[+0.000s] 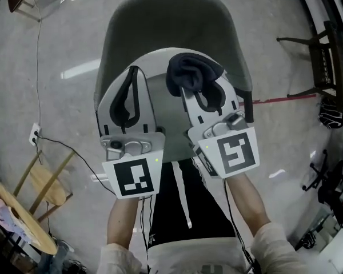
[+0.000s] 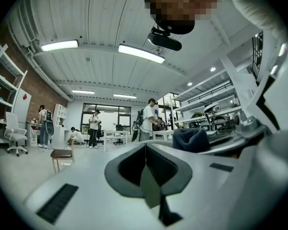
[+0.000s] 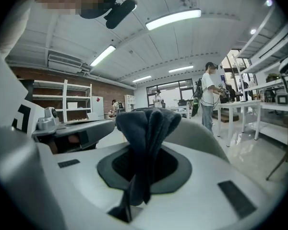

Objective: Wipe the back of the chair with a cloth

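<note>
a glossy grey floor (image 1: 51, 56) lay under everything. nearest, at lower centre, the left claw (image 1: 134, 73) sat closed on nothing, while the right claw (image 1: 201, 93) pinched a dark cloth (image 1: 186, 70). beyond them, at upper centre, stood the grey chair (image 1: 166, 21). pressing the bunched cloth flat and sweeping along its back seemed best.

Our left gripper (image 2: 146, 147) has its jaws pressed together, nothing between them. Just right of it we see the dark cloth (image 2: 191, 139). Far off, a brown stool (image 2: 61, 153) stands at left.
</note>
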Demonstrator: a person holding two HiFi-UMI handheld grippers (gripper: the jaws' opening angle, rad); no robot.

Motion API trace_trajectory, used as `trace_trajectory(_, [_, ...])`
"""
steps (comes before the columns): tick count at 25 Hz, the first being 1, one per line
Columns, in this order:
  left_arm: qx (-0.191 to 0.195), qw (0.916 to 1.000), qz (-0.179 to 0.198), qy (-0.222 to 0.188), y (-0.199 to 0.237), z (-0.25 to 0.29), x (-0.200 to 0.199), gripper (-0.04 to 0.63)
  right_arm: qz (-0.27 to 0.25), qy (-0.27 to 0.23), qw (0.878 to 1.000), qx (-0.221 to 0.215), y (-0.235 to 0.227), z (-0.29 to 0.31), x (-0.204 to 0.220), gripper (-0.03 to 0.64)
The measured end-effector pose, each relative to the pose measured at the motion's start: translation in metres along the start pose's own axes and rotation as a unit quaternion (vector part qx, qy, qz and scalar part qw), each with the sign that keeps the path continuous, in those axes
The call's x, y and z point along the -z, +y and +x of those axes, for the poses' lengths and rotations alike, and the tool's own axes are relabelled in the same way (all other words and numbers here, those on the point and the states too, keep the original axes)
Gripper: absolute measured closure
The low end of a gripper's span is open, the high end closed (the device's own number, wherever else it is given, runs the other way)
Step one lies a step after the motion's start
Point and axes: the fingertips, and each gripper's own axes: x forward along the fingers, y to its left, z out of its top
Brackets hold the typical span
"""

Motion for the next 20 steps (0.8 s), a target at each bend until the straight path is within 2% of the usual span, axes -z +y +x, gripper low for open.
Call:
trace_trajectory(11, [-0.004, 1.0, -0.007, -0.004, 0.01, 0.003, 0.005, 0.58, 0.003, 0.005, 1.0, 0.018, -0.007, 0.008, 0.013, 0.558])
trace_trajectory(20, [-0.02, 0.9996, -0.011, -0.014, 0.031, 0.004, -0.002, 0.58, -0.024, -0.024, 0.999, -0.014, 0.012, 0.057, -0.016, 0.558])
